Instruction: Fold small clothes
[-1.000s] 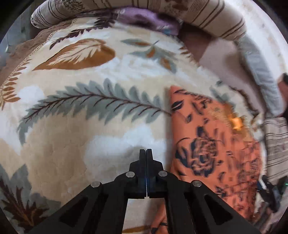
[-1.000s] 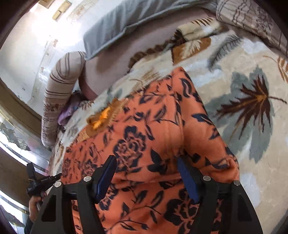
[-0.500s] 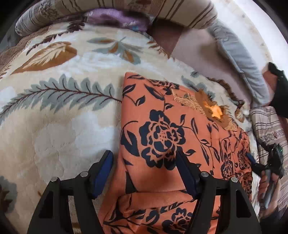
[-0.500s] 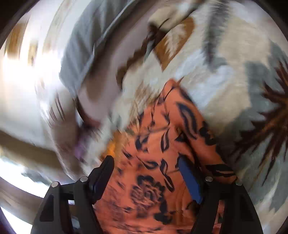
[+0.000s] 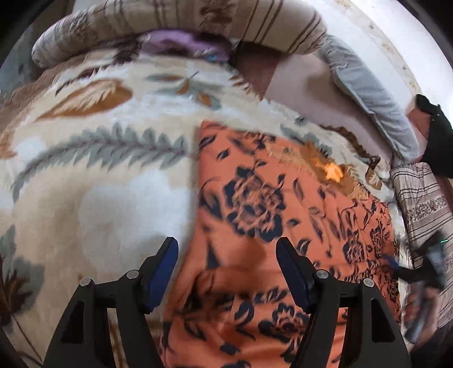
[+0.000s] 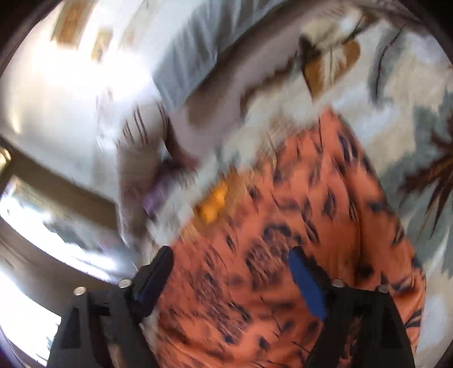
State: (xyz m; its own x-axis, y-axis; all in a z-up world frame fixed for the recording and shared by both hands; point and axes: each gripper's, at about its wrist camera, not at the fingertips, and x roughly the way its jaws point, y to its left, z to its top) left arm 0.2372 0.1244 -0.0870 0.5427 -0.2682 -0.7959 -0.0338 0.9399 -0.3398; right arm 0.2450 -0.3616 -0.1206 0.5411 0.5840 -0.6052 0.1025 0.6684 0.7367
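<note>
An orange garment with dark blue flowers [image 5: 269,215] lies flat on the leaf-patterned blanket [image 5: 93,181]. It has a gold embroidered patch [image 5: 331,169] near its far edge and a folded layer near me. My left gripper [image 5: 226,252] is open and empty, just above the garment's left edge. My right gripper [image 6: 229,263] is open and empty over the same garment [image 6: 325,198] in the blurred right wrist view. The right gripper also shows at the right edge of the left wrist view [image 5: 424,271].
A striped bolster [image 5: 198,22] and a purple cloth [image 5: 184,45] lie at the far end of the bed. A grey pillow [image 5: 371,96] lies along the white wall. A striped cloth [image 5: 424,203] lies at the right.
My left gripper opened, swung right over the garment's left edge, then drew back slightly. My right gripper stayed open and swept across the garment; its view is now blurred.
</note>
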